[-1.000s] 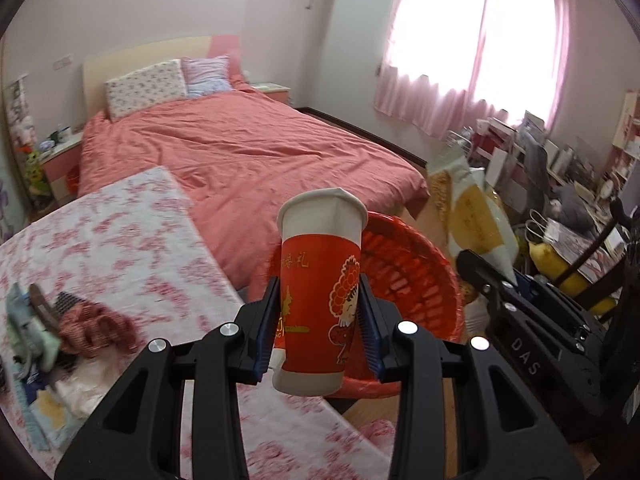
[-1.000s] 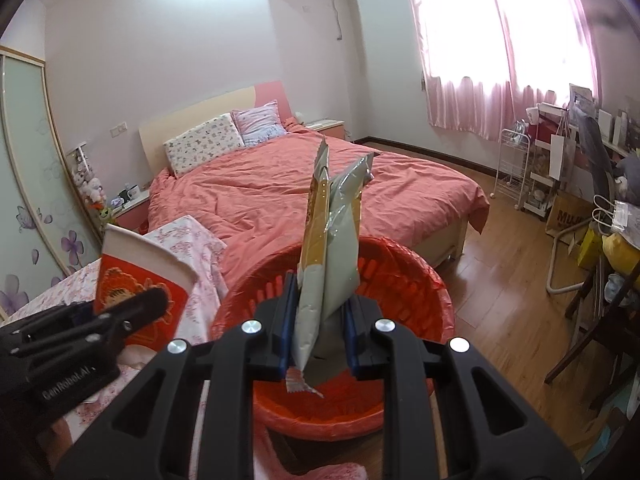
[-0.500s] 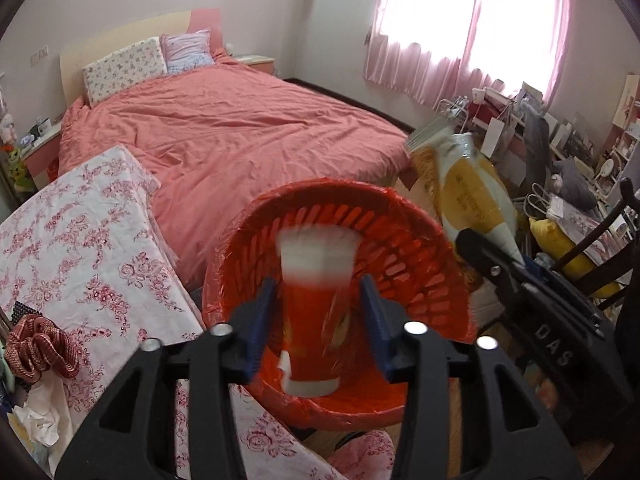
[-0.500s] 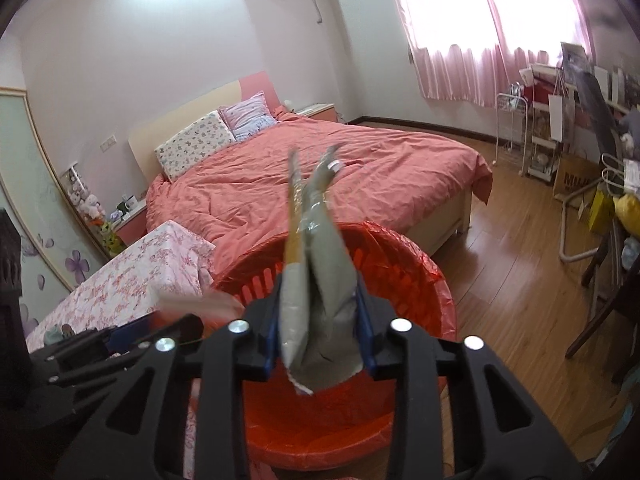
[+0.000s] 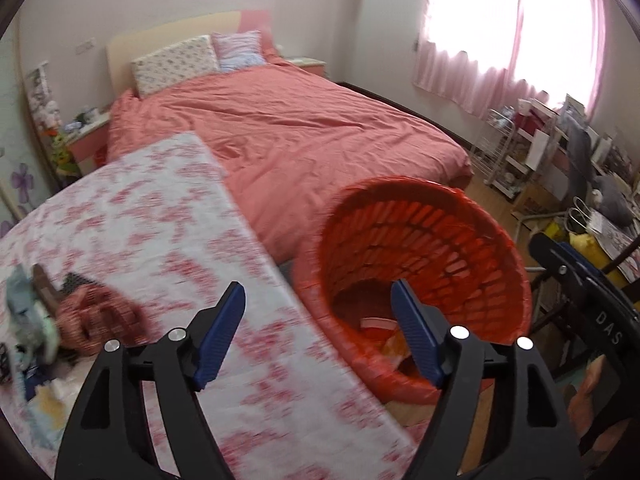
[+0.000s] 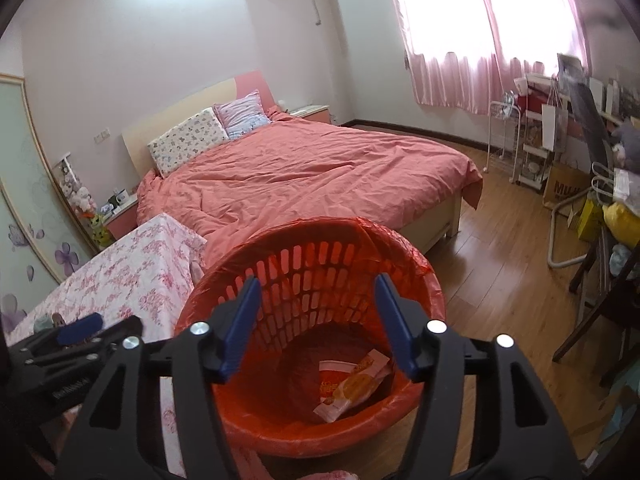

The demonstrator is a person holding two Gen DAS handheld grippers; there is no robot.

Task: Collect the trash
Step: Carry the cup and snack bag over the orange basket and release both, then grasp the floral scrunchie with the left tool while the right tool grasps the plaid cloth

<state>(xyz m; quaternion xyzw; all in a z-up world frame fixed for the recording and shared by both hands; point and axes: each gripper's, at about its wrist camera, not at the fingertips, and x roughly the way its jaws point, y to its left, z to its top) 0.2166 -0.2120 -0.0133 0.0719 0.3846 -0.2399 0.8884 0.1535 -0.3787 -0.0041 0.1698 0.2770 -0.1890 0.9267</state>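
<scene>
Both tools are standing released and gripping nothing; the left tool (image 5: 318,330) is hanging over the table edge, the right tool (image 6: 316,326) above the round red plastic basket with its red liner (image 6: 416,276); an orange-and-white snack wrapper (image 6: 352,386) is lying at the basket's bottom, below the right tool; a heap of crumpled scraps (image 5: 36,320) is sitting on the floral-clothed table (image 5: 160,232), left of the left tool, seemingly awaiting collection.

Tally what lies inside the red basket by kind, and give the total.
Paper cup: 1
Snack wrapper: 1
Total: 2, both at the bottom of the red basket. Anything beneath them cannot be seen.
</scene>
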